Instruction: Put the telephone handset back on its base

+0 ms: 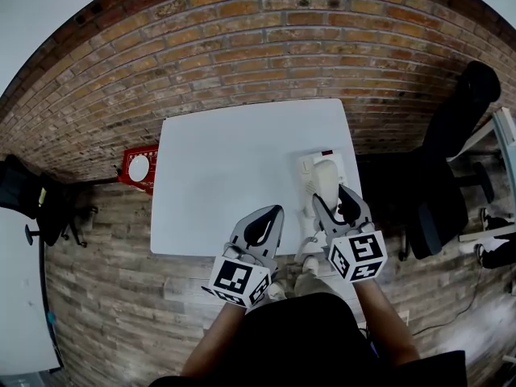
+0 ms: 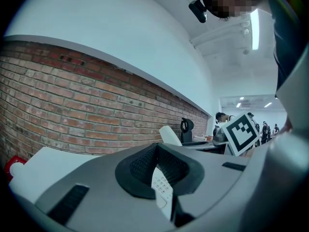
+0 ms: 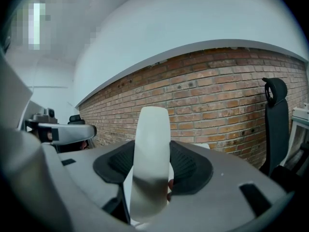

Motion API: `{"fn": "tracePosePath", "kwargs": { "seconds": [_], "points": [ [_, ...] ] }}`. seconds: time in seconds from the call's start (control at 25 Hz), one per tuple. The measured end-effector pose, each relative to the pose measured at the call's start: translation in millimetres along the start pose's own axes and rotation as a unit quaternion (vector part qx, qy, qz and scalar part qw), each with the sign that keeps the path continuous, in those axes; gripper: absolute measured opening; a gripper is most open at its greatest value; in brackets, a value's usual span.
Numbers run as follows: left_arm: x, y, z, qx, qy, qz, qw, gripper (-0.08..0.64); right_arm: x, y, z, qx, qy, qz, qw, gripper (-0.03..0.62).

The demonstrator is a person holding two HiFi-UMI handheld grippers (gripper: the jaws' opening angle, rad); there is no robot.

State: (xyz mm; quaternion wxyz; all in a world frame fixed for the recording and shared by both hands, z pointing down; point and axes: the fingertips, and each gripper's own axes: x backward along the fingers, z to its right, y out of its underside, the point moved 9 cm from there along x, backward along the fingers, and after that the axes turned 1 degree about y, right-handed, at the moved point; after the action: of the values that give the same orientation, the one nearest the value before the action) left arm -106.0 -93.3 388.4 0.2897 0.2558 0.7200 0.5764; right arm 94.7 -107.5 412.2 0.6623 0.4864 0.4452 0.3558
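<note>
The handset point(image 1: 325, 182) point(image 3: 151, 153) stands upright between the jaws of the right gripper point(image 1: 334, 201) point(image 3: 152, 178), which I have clamped on its lower half. It sits over the base point(image 1: 308, 166) at the table's point(image 1: 234, 168) right edge, towards the near corner. I cannot tell whether the handset touches the base.

The left gripper point(image 1: 272, 216) point(image 2: 157, 153) hangs over the table's near edge, just beside the right one. Its jaws are together with nothing between them, and the base's keypad point(image 2: 161, 190) shows past them.

The tabletop to the left and far side is bare, so there is room there. A black chair point(image 1: 455, 135) point(image 3: 273, 124) stands near the table's right side. A red object point(image 1: 139, 168) sits on the floor beside the left edge, too small for me to identify. The brick wall point(image 1: 266, 47) runs behind the table's far edge. The lower part of the base is hidden under the handset and right gripper.
</note>
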Motion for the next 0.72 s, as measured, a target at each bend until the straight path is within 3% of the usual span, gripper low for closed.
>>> {"fn": "tracePosePath", "kwargs": {
  "seconds": [0.72],
  "points": [
    [-22.0, 6.8, -12.9, 0.011, -0.013, -0.021, 0.9996, 0.009, -43.1, 29.6, 22.7, 0.006, -0.004, -0.058, 0.998, 0.227]
  ]
}}
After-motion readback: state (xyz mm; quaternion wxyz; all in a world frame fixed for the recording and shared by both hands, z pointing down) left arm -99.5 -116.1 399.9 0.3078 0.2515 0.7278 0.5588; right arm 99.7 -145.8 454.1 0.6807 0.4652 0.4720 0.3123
